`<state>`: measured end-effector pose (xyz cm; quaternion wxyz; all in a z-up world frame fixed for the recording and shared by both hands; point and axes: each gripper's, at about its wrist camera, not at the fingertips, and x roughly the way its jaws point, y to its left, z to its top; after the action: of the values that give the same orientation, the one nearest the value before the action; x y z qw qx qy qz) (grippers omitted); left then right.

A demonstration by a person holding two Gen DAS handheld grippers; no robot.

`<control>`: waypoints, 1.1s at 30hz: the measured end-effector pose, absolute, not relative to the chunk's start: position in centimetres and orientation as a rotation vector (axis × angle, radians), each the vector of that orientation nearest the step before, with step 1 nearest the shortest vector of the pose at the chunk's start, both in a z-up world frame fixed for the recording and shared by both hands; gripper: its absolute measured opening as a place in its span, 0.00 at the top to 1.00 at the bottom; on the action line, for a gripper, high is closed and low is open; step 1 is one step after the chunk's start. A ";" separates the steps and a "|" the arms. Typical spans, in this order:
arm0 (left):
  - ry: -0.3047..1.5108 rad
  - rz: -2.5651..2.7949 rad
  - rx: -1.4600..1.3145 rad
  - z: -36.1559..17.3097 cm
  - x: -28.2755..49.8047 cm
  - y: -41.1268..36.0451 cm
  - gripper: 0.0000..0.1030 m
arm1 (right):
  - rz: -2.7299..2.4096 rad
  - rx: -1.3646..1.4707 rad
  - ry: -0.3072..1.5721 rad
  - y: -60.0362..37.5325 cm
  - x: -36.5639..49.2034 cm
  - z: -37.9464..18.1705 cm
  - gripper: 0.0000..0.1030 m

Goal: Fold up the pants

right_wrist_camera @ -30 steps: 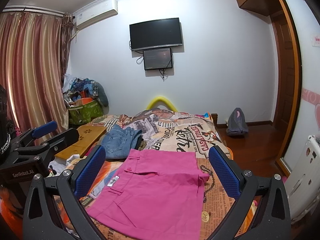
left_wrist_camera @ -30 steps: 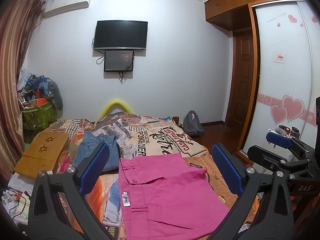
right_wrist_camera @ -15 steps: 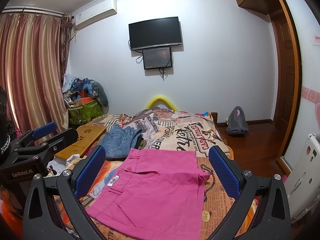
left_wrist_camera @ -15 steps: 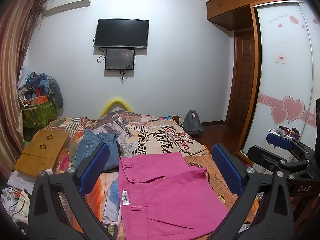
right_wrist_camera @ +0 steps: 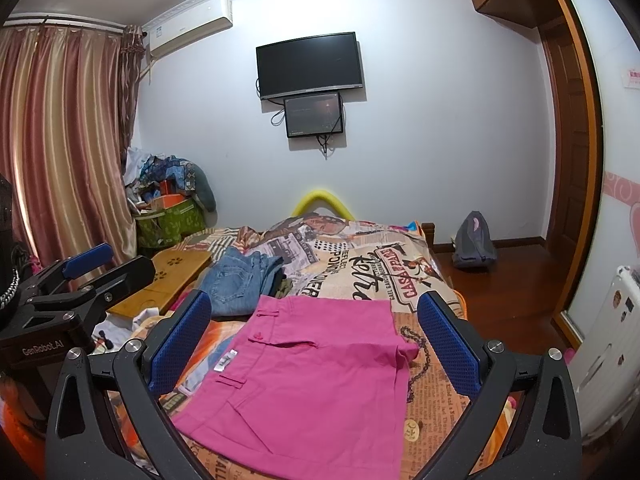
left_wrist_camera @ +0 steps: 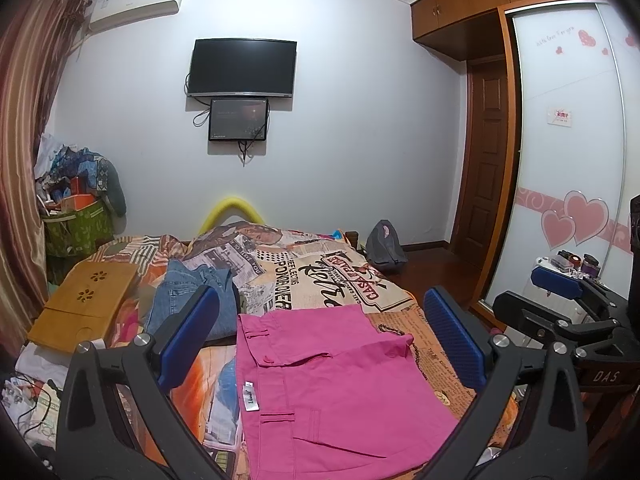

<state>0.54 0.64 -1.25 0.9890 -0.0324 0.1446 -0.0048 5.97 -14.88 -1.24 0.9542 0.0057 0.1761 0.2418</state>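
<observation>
Folded pink pants [left_wrist_camera: 336, 384] lie flat on the printed bedspread [left_wrist_camera: 320, 272], waistband toward the left with a white tag. They also show in the right wrist view [right_wrist_camera: 316, 372]. My left gripper [left_wrist_camera: 320, 336] is open and empty, held above the pants. My right gripper [right_wrist_camera: 316, 336] is open and empty, also above them. The right gripper shows at the right edge of the left wrist view [left_wrist_camera: 560, 312]; the left gripper shows at the left edge of the right wrist view [right_wrist_camera: 80, 280].
Folded blue jeans [left_wrist_camera: 192, 300] lie behind the pink pants, left of centre. A wooden lap tray [left_wrist_camera: 84, 304] rests at the bed's left. A grey backpack [left_wrist_camera: 384, 246] sits on the floor. A wardrobe [left_wrist_camera: 568, 160] stands at right, clutter and curtain at left.
Both grippers have drifted very slightly; the view shifts a little. The pants lie unchanged and both grippers stay open.
</observation>
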 end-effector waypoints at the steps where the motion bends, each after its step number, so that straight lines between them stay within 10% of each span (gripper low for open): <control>1: 0.290 -0.009 -0.065 -1.2 0.5 0.6 0.00 | 0.491 0.011 0.358 -14.9 6.0 -1.2 0.00; 33: 0.487 0.034 0.004 -5.8 12.5 4.1 0.00 | 0.403 0.027 0.514 -17.9 15.7 -6.3 0.00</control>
<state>12.52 4.14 -5.83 0.9703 0.0018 0.2413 0.0170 15.73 -17.88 -6.31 0.9471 0.0131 0.2523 0.1981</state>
